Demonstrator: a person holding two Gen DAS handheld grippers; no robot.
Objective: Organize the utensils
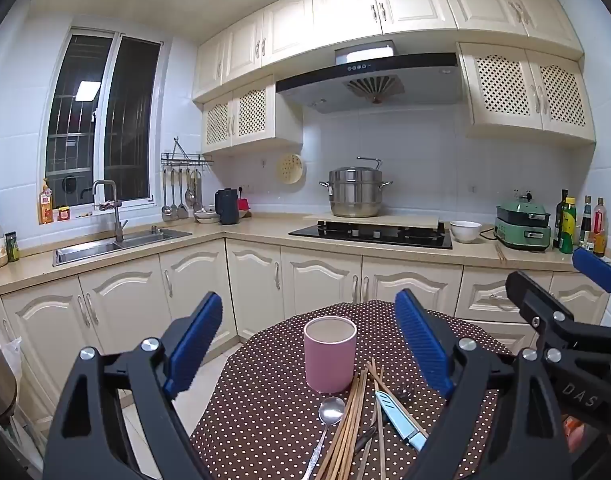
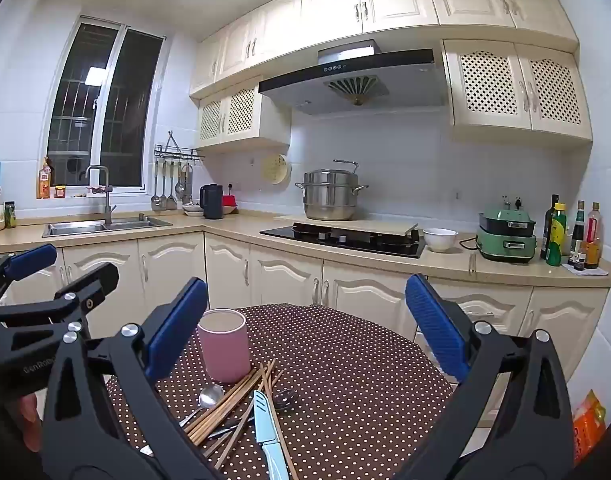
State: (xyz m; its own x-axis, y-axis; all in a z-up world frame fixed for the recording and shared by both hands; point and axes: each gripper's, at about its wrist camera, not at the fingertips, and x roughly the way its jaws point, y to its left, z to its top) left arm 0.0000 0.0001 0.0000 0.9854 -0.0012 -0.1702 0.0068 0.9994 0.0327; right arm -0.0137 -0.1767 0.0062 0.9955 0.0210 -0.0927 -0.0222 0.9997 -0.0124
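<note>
A pink cup [image 1: 329, 354] [image 2: 224, 344] stands upright and empty on a table with a brown dotted cloth [image 1: 273, 396] [image 2: 357, 368]. Just in front of it lie a heap of wooden chopsticks [image 1: 351, 420] [image 2: 229, 402], a metal spoon [image 1: 331, 410] [image 2: 210, 396], a light-blue knife [image 1: 397, 416] [image 2: 265, 424] and a slotted spoon [image 2: 285, 399]. My left gripper [image 1: 309, 344] hangs open above the table, with the cup seen between its blue pads. My right gripper [image 2: 309, 328] is open too, to the right of the cup. Neither touches anything.
Behind the table runs an L-shaped kitchen counter with a sink [image 1: 117, 242], a black hob [image 1: 369, 234] carrying a steel steamer pot [image 1: 355, 192], a white bowl [image 1: 465, 231], a green appliance [image 1: 523, 224] and several bottles [image 2: 573, 236]. White floor lies to the table's left.
</note>
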